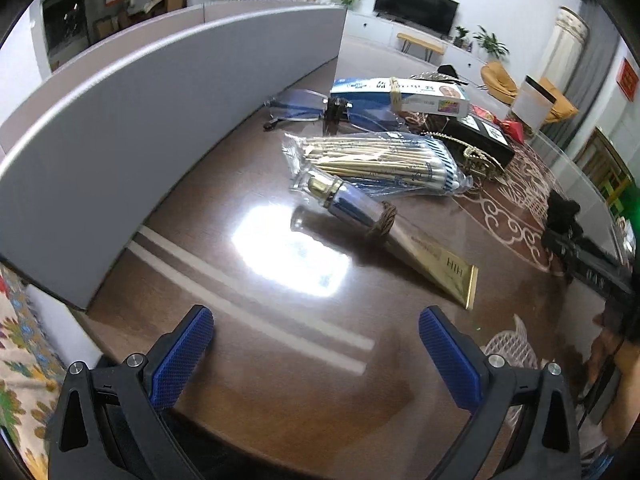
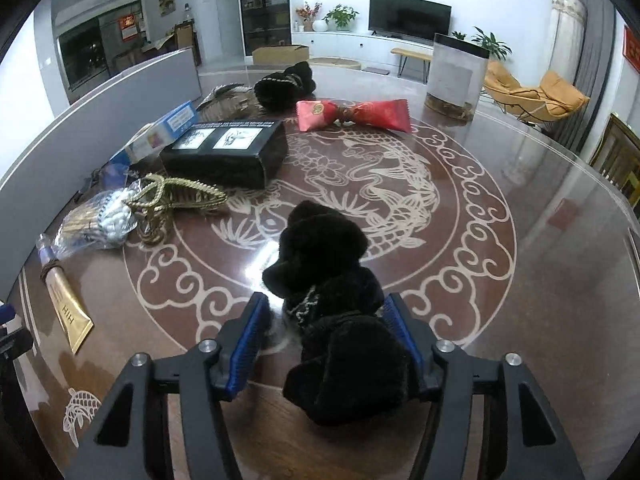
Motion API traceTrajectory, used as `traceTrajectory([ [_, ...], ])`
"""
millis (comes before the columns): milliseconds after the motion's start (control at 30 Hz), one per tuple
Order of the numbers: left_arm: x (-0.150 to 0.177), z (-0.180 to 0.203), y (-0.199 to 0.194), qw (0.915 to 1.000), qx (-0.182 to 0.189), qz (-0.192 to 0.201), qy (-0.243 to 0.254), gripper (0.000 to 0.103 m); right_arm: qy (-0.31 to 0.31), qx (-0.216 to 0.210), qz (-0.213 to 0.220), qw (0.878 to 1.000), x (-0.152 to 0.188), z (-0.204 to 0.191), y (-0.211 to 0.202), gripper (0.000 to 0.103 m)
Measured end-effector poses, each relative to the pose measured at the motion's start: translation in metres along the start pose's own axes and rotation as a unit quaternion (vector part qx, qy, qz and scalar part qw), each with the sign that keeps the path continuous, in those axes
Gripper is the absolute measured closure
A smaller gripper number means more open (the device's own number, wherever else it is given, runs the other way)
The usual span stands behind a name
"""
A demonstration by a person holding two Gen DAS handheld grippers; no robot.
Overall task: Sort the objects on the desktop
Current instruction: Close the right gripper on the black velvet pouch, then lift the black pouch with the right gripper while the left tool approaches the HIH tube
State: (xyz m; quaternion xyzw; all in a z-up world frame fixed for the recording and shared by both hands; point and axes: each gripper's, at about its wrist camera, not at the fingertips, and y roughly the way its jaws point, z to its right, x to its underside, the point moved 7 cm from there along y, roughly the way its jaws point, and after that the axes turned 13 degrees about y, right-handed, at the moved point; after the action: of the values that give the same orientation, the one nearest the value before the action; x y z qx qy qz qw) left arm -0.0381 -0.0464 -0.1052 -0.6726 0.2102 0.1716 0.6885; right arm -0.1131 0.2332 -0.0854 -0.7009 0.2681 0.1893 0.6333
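A: Where is the thing being sorted?

B: The black plush toy [image 2: 324, 276] lies on the brown table [image 2: 500, 280], over the pale fish-and-cloud inlay. Its long axis runs from the near edge away toward the table's middle, one end between the right gripper [image 2: 326, 336] fingers, the other end pointing away from the camera.

A: Is it gripped?

B: The blue pads [image 2: 250, 344] stand at either side of the toy. The right pad is buried in the fur; on the left a narrow gap shows, so I cannot tell whether the grasp is closed.

A: And the other gripper?

B: The left gripper [image 1: 316, 344] hangs released, fingers wide apart, with only bare table between them.

A: What lies ahead of it?

B: A gold tube [image 1: 404, 240] marked "HH", flat end toward the camera, clear cap pointing away to the left, a twisted brown ring around its middle. Just beyond it is a clear bag of cotton swabs [image 1: 384, 160], the wooden sticks lying left to right with the white tips at the right.

A: Anything else readable?

B: Behind the swabs are folded glasses [image 1: 320, 106] and a blue-and-white carton [image 1: 404, 94]; its print is too small to read. The black box [image 2: 228, 152] carries two white picture panels, text illegible. Beside it lies a gold braided cord [image 2: 176, 200]. Further back are a red wrapped packet [image 2: 356, 114] and a second black plush piece [image 2: 286, 84]. A grey partition [image 1: 140, 120] runs along the left edge.
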Motion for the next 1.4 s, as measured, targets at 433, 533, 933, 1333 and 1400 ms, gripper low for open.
traceTrajectory([
  [433,-0.043,0.014,0.033,0.9935,-0.074,-0.047,-0.073,0.000,-0.005,-0.003,-0.007,1.000,0.003,-0.004,0.003,0.024],
  [533,-0.038,0.014,0.032,0.9932,-0.090,-0.048,-0.057,0.000,-0.005,-0.003,-0.007,1.000,0.002,-0.004,0.003,0.024],
  [933,-0.041,-0.010,0.033,0.9971,-0.074,-0.014,-0.009,0.000,-0.007,-0.005,-0.008,1.000,0.003,-0.005,0.004,0.022],
  [1333,-0.051,-0.001,0.036,0.9974,-0.051,0.024,0.046,0.000,-0.009,-0.006,-0.010,1.000,0.003,-0.006,0.004,0.020],
  [1400,-0.059,0.005,0.042,0.9969,-0.043,0.025,0.061,0.000,-0.009,-0.006,-0.010,1.000,0.003,-0.006,0.004,0.020],
])
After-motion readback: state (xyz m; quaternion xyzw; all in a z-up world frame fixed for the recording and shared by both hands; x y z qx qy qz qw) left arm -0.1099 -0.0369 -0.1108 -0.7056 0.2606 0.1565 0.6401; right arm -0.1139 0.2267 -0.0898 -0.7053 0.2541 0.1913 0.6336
